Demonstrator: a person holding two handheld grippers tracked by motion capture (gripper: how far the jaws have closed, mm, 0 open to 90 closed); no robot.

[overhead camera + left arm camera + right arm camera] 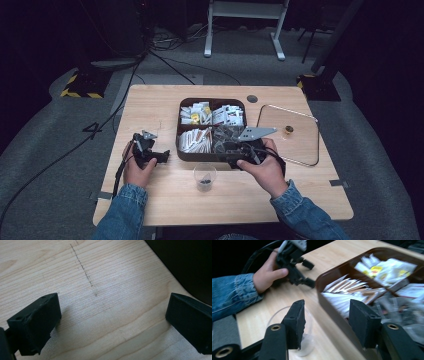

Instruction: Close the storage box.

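cup (205, 176) before box (186, 154), lid (305, 150) right

A light wooden table (150, 107) stands on grey carpet (45, 135) in a dim room, a short dotted pencil line (82, 265) marked across its grain. A clear square lid (300, 145) with a small brass knob (288, 130) lies flat on the right side of the tabletop, near a round grey grommet (252, 99). Beyond the far edge, black cables (165, 60) trail over the floor past a white frame's legs (242, 30), with yellow-and-black striped stand bases (80, 87) at either side.
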